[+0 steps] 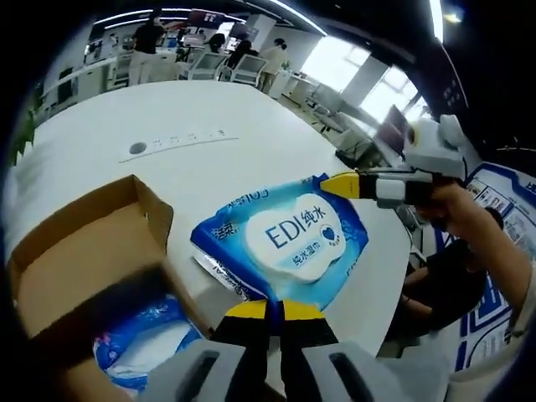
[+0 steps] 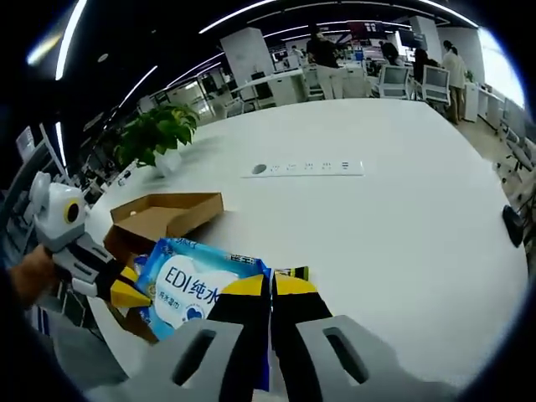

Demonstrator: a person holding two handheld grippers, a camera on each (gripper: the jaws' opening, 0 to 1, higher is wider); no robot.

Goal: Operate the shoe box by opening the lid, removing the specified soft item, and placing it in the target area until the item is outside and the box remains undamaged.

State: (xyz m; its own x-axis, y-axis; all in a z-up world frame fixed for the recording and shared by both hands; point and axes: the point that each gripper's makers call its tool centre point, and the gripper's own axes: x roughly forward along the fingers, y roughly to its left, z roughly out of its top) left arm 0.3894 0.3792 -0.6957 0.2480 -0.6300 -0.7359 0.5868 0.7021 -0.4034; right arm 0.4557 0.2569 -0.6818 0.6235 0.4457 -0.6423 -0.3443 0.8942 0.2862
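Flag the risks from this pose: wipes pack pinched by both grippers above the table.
1. The wet wipes pack is held only at its edges by the left gripper and right gripper; pulling apart could tear it.
2. It hangs near the open shoe box; swinging could hit the flap.

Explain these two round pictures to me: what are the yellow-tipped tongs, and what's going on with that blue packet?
No robot here: a person holds a hand-held gripper in each hand, and a fisheye camera rides on each one, looking along its jaws. In the left gripper view, the left hand-held gripper is shut on one edge of a blue wet wipes pack, while the right hand-held gripper pinches the far edge. The right gripper view shows the same pack from the other side, held by the right hand-held gripper. An open cardboard shoe box sits on the white table, with another blue pack inside.
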